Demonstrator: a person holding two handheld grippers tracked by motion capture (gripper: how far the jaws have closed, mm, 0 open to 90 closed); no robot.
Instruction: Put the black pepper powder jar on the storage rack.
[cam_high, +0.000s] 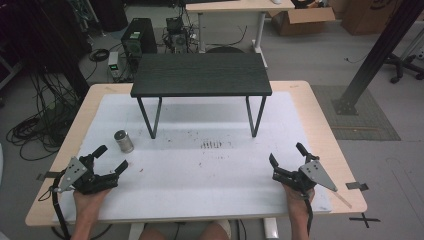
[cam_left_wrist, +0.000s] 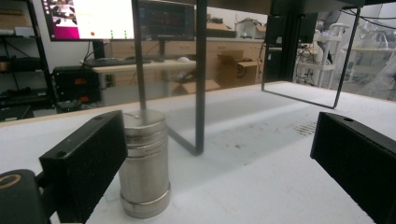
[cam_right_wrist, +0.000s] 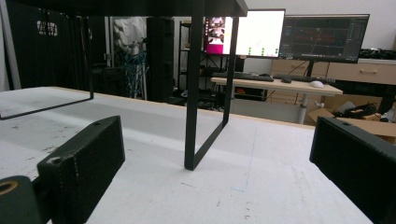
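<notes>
Steel canister (cam_high: 123, 141): one, cylindrical, brushed metal with ringed bands, standing upright on the white mat (cam_high: 200, 190) at the left of the table, near the left legs of the black stand (cam_high: 201, 74). Seen close in the left gripper view (cam_left_wrist: 144, 163), where it stands just beyond the left-hand jaw and partly behind it, not between the pads, with one leg of the stand rising right behind it

Left gripper (cam_high: 113, 159): one, black, two-jaw, grey three-cornered plate on top, held in the person's left hand (cam_high: 90, 200) at the near left of the mat. Jaws spread wide, nothing between them; canister lies just beyond the fingertips, apart from them

Right gripper (cam_high: 286, 156): one, same make, held in the person's right hand (cam_high: 298, 197) at the near right of the mat, well apart from the canister. Jaws spread wide, nothing pinched; its own view looks across bare mat to the right legs of the stand

Black stand: one, dark wood-grain top on thin black hoop legs, at the far middle of the mat, nothing on top

White mat: one, covering most of the pale wooden table (cam_high: 320, 107), with scuffs and small dark marks near its middle

Surroundings: monitors (cam_right_wrist: 285, 32) and a desk in the gripper views, cardboard box (cam_high: 301, 19) and cables on the floor beyond the table
</notes>
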